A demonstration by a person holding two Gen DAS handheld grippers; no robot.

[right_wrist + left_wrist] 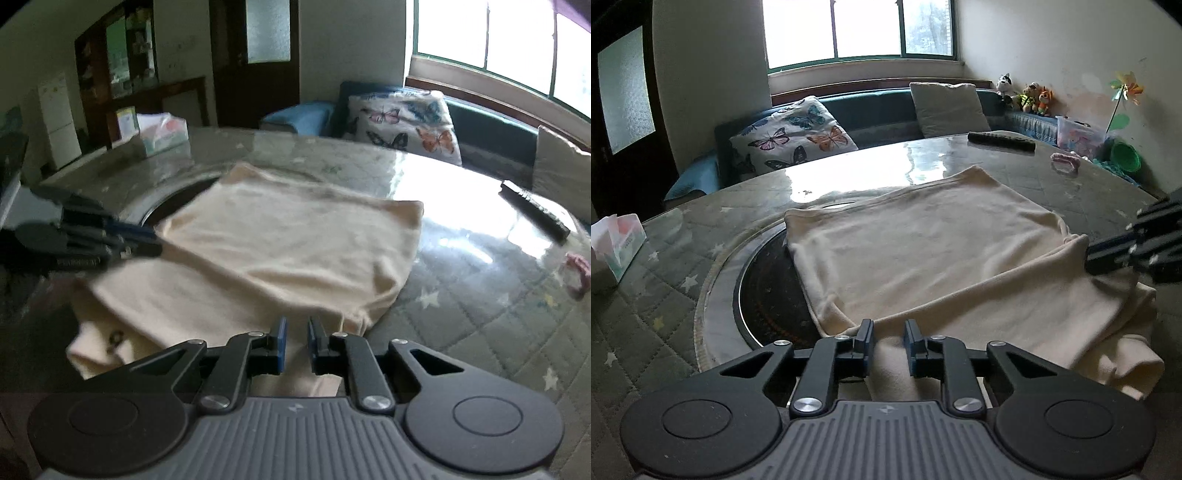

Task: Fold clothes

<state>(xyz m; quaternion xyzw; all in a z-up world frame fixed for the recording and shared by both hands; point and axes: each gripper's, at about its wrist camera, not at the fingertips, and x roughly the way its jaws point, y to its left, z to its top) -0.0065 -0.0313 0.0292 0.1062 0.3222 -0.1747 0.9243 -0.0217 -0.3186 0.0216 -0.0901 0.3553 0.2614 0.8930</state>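
Note:
A cream garment [923, 243] lies partly folded on the round table, its far part flat and a folded layer bunched at the near edge. It also shows in the right wrist view [280, 243]. My left gripper [888, 334] is at the garment's near left edge, jaws slightly apart with cloth lying between and under them. My right gripper [295, 332] is at the near right edge, jaws likewise a little apart over cloth. Each gripper shows in the other's view, the right one [1108, 254] and the left one [140, 240], both at the fold line.
The table [683, 266] has a quilted star-pattern cover under glass and a dark round inset [768, 288]. A tissue box [617, 243] stands at the left, a remote [1001, 140] and a pink item [1065, 160] at the far right. A sofa with cushions [794, 136] is behind.

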